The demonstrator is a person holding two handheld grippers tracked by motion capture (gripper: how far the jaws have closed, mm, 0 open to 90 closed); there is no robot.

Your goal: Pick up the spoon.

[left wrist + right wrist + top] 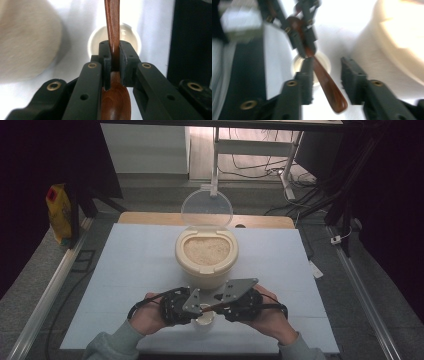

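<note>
A brown wooden spoon (112, 32) is clamped between the pads of my left gripper (115, 53), which is shut on its narrow part. The spoon's handle runs over a small white cup (130, 35) on the table. In the right gripper view the handle's rounded end (329, 87) lies between the jaws of my right gripper (328, 72), which stand open; the right pad is well clear of it. In the high view both grippers, left (196, 307) and right (221, 306), meet over the cup (205, 319) just in front of a cream rice container (206, 252).
The container's clear lid (206, 209) stands open at its back, and rice fills the tub. A white mat (125, 270) covers the table. A yellow bag (59, 212) sits off the table at the far left. Both hands rest near the front edge.
</note>
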